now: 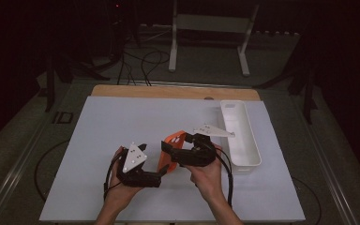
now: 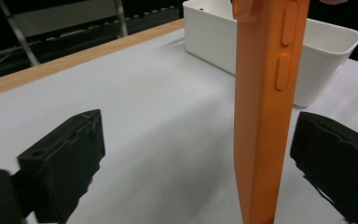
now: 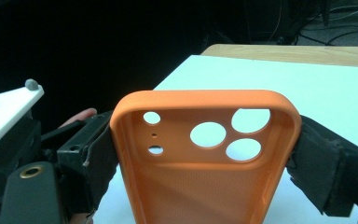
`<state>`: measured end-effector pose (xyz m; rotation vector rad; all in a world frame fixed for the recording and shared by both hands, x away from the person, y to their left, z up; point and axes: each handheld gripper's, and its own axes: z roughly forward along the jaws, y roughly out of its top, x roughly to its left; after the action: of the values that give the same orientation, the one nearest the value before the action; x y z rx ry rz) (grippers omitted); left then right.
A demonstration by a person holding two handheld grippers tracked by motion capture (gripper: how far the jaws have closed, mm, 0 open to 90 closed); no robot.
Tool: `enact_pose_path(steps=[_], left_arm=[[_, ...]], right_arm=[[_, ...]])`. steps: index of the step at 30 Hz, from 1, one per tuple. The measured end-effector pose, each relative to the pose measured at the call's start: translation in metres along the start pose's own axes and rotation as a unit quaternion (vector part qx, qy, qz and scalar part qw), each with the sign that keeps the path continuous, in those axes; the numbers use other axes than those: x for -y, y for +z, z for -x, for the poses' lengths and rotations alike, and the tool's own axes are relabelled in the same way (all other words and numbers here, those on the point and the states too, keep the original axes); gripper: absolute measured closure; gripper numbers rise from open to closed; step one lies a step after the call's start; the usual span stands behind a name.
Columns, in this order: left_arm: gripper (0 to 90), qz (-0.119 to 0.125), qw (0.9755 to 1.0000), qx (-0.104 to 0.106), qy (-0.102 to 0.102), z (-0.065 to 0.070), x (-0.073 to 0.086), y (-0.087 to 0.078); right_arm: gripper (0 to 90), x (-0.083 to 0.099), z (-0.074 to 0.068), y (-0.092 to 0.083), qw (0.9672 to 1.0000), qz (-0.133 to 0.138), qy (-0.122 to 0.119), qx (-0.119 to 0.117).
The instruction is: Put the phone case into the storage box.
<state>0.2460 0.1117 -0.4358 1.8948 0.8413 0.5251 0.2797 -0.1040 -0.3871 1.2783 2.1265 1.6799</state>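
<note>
Only part of the orange phone case (image 1: pixel 171 149) can be seen from the high view, because the two grippers cover most of it. In the left gripper view the top and bottom of the case are cut off by the picture edges, and in the right gripper view its lower end is cut off too. The room behind the table (image 1: pixel 122 122) is very dark and hard to make out. The case is bright orange and soft-looking, with rounded corners. It has three big round holes and a few small ones near one end, and two long raised buttons on its thin side. It is held up on its edge above the white table, in front of the person, near the long white bin (image 1: pixel 240 133). The right gripper (image 3: pixel 205 163) has its jaws wide apart and pressed on the two long sides of the case, so it holds the case. The left gripper (image 2: pixel 198 158) has its jaws wide open with the case standing between them, nearer one jaw, and the pads do not press on it.
</note>
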Motion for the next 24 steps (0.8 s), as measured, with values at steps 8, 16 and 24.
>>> enact_pose_path(steps=[8, 16, 24], left_arm=[[0.5, 0.017, 0.9998, 0.006, -0.011, -0.009, -0.001, -0.008], [0.4, 0.026, 0.9995, 0.003, -0.015, -0.016, -0.003, -0.015], [0.5, 0.038, 0.9992, 0.003, -0.016, -0.019, -0.005, -0.020]], right_arm=[[16.1, -0.001, -0.002, 0.000, 1.0000, 0.001, -0.006, -0.001], [16.1, -0.004, -0.002, -0.001, 1.0000, 0.002, -0.009, -0.002], [16.1, -0.007, -0.002, -0.003, 0.9999, 0.001, -0.015, 0.003]])
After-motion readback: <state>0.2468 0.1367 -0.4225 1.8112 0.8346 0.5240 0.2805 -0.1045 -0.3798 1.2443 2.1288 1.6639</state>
